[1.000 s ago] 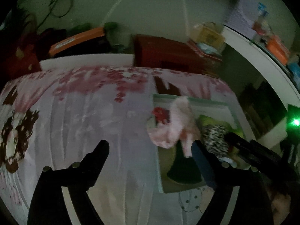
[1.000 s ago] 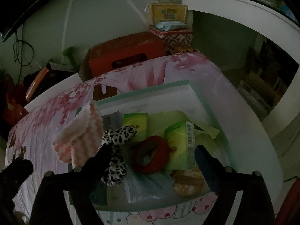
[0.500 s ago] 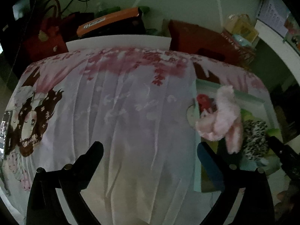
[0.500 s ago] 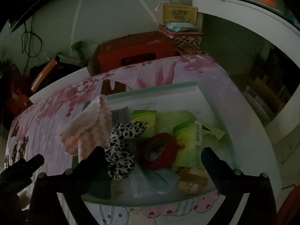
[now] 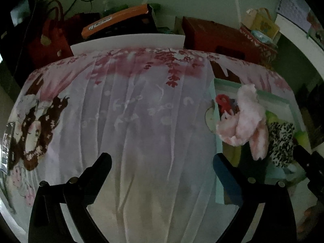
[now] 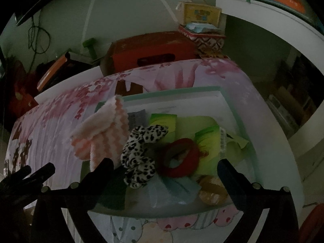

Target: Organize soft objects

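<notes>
A shallow pale-green box [image 6: 172, 91] lies on the pink flowered bedsheet [image 5: 141, 121]. A pink striped fluffy cloth [image 6: 101, 133] hangs over its left rim. Inside the box are a leopard-print scrunchie [image 6: 141, 156], a red scrunchie [image 6: 178, 158], green packs [image 6: 208, 141] and a light blue cloth [image 6: 174, 188]. My right gripper [image 6: 165, 163] hovers open over the box's near end with nothing gripped. My left gripper [image 5: 161, 159] is open over bare sheet, left of the box [image 5: 218, 141] and the pink cloth [image 5: 247, 117].
A red clip [image 5: 221, 102] sits at the box's far left corner. Behind the bed stand a red case [image 6: 149, 54], an orange-lidded box [image 5: 119, 20], a red bag [image 5: 48, 40] and a patterned basket [image 6: 202, 36]. A white desk edge [image 6: 283, 18] curves along the right.
The left gripper has swung away from the box toward the open sheet and tilted further down. Both pairs of jaws have spread slightly wider. The right gripper has stayed over the box.
</notes>
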`<state>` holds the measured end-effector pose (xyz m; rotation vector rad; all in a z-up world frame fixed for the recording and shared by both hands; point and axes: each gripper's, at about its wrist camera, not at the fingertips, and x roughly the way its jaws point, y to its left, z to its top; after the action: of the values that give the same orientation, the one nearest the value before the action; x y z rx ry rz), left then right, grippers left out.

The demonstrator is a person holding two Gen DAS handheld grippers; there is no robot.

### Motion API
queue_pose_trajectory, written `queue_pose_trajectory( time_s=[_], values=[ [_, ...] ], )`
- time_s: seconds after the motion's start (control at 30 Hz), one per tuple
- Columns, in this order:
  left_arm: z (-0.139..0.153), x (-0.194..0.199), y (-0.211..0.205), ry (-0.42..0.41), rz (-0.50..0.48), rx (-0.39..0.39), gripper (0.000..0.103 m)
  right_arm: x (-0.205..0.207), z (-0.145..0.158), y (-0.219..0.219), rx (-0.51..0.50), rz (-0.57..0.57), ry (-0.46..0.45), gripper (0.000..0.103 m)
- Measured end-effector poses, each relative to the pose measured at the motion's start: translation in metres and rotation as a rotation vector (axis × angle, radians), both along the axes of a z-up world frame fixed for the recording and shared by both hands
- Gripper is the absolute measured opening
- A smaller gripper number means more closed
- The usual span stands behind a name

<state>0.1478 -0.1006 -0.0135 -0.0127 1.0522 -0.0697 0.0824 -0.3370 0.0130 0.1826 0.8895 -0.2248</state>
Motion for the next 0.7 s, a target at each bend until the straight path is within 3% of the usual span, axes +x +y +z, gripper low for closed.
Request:
queue_pose_trajectory(
  time_s=[0.33, 0.7],
  values=[
    [0.005, -0.028, 0.017, -0.036, -0.007, 0.050, 0.100, -0.019, 0.007, 0.032, -0.051, 0.037, -0.007, 0.103],
    [0.000, -0.067, 0.041, -0.065, 0.028, 0.098, 0.100, -0.045, -0.016, 0.068, -0.071, 0.113, 0.058, 0.103]
  ],
)
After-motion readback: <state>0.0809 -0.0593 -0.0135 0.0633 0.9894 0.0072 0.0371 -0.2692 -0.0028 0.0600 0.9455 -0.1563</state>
